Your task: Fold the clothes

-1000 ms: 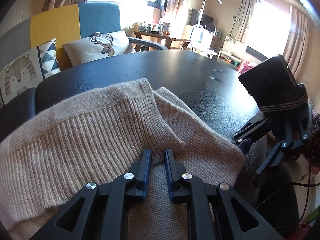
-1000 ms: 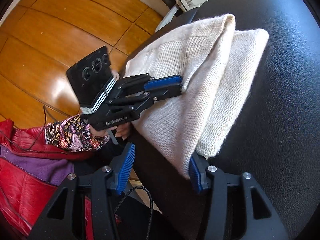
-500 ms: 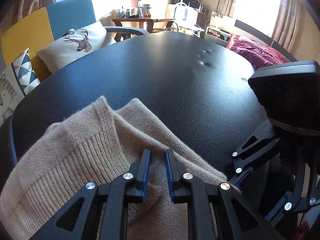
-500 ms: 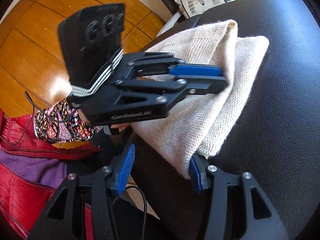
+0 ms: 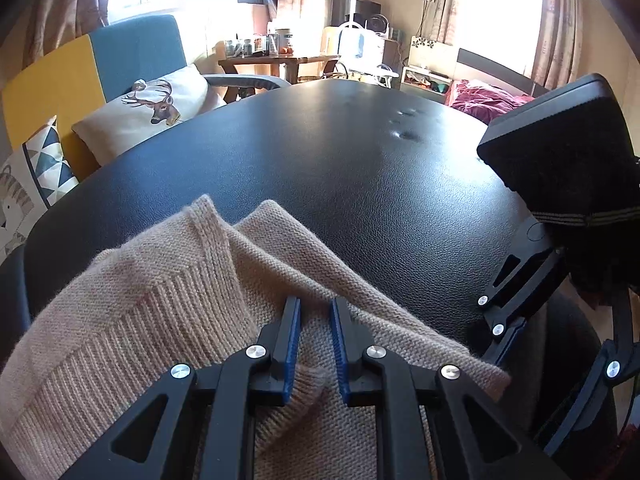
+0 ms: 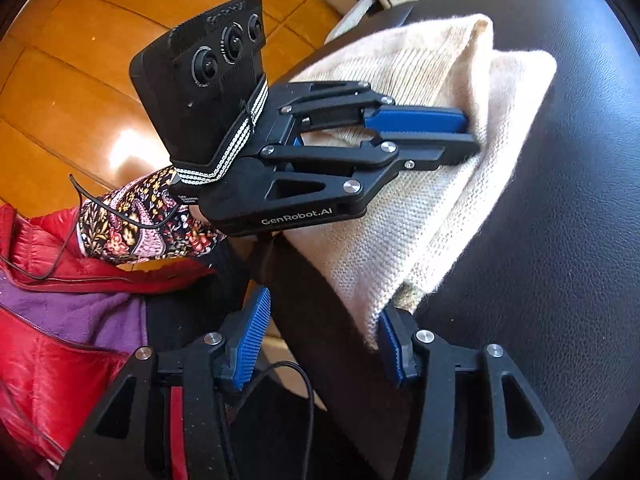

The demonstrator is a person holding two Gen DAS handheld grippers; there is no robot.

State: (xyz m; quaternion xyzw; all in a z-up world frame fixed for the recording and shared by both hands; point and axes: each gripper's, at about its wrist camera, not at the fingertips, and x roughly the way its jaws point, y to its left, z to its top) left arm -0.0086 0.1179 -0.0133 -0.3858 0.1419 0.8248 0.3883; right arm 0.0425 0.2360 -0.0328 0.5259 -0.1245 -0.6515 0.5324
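Sweater folded on black tabletop
Left gripper jaws nearly closed, pinching a fold; right gripper jaws wide apart at the corner.

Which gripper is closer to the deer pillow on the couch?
Left, probably. The left gripper sits on the sweater, on the side of the black table nearer the deer pillow. The right gripper is at the sweater's far corner.

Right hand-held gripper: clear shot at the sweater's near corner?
Probably yes. The right hand-held gripper is open, the sweater corner sits at its inner right finger, and nothing lies between them.
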